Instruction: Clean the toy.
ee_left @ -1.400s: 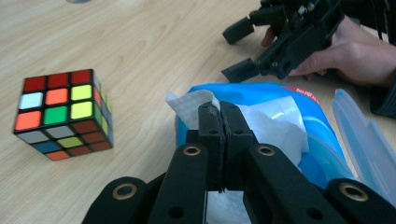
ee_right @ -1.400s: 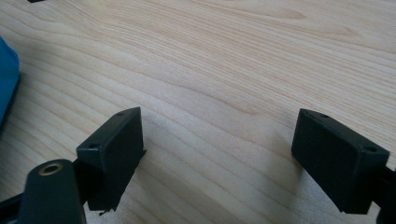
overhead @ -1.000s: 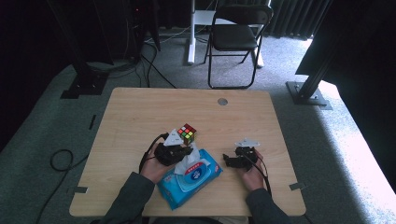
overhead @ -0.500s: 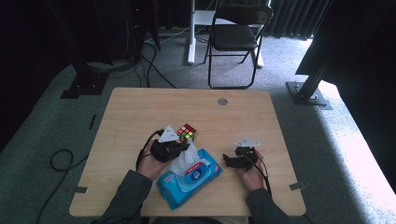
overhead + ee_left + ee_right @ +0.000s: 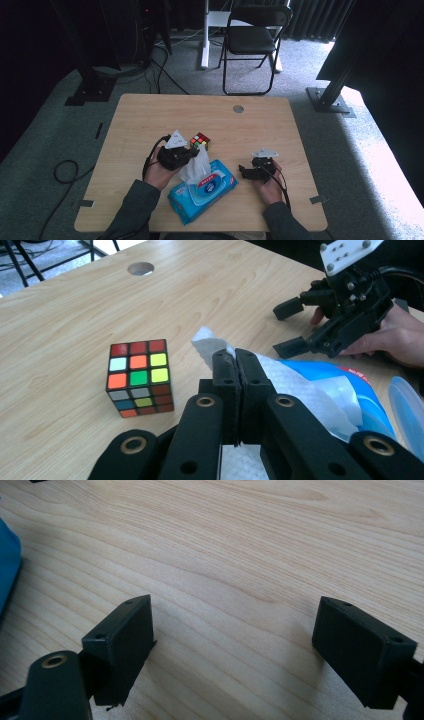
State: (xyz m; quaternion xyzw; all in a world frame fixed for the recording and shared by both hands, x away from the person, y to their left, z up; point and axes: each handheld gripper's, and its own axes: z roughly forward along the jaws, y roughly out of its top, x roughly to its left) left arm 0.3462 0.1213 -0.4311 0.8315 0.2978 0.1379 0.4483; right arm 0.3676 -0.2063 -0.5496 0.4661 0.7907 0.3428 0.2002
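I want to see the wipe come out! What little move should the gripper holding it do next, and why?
Probably lift the left gripper a little higher. Its jaws are shut on the white wipe, which stands partly out of the blue wipes pack and is not yet free. The right gripper rests open beside the pack, so it could hold the pack down if it rises.

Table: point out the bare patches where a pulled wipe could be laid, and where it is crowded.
The far half of the table, from the cable hole to the left edge, is bare. So is the right strip beyond the right gripper. Crowded: the near middle, where the Rubik's cube, the left gripper pinching a wipe, and the wipes pack cluster.
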